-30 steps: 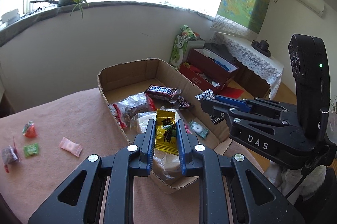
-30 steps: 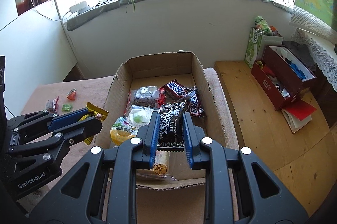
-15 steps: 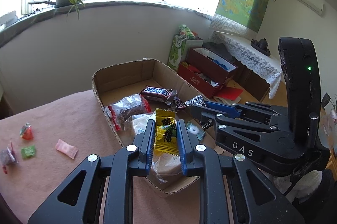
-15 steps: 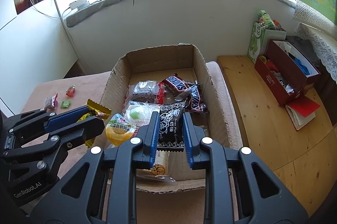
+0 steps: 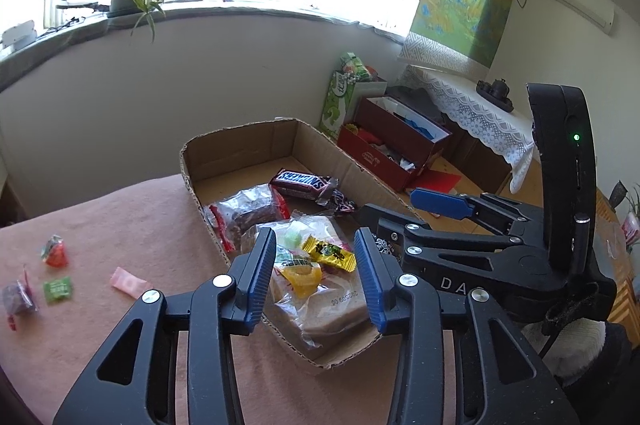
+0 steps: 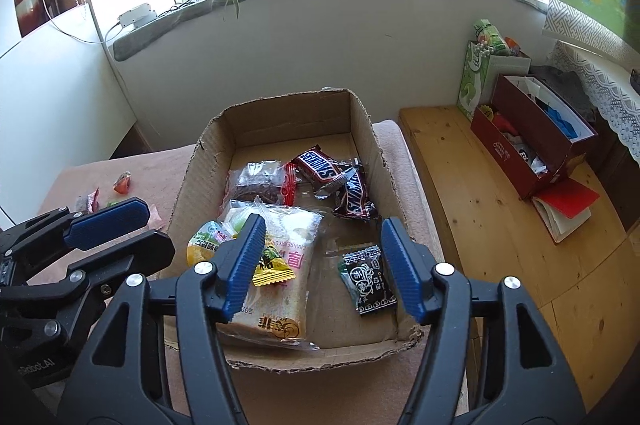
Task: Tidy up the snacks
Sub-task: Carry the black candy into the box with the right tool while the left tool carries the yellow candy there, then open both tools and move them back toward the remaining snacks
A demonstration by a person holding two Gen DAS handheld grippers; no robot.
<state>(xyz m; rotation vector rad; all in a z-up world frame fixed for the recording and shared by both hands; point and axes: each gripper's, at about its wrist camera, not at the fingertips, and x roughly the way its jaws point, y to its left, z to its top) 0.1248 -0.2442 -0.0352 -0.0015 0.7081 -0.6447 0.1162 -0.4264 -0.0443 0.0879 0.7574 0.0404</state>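
A cardboard box (image 5: 240,137) (image 6: 280,101) on the pink-brown tabletop holds Snickers bars (image 5: 300,183) (image 6: 318,165), a dark brownie pack (image 6: 260,181), a bread pack (image 6: 280,289) and an orange jelly cup (image 5: 300,273). My left gripper (image 5: 316,277) (image 6: 160,231) hovers over the box's near left corner, jaws opening. The yellow packet (image 5: 330,253) (image 6: 272,267) lies loose on the bread pack below them. My right gripper (image 6: 322,265) (image 5: 400,213) is over the near right part, jaws opening too. The black packet (image 6: 366,279) rests on the box floor, untouched.
Loose candies lie on the table left of the box: a red one (image 5: 54,253), a green one (image 5: 58,289), a pink one (image 5: 130,283) and a dark one (image 5: 18,299). To the right are a wooden bench (image 6: 480,185) and a red box (image 6: 528,145).
Both grippers have opened. The yellow packet has dropped from the left gripper onto the bread pack, and the black packet has dropped from the right gripper to the box floor.
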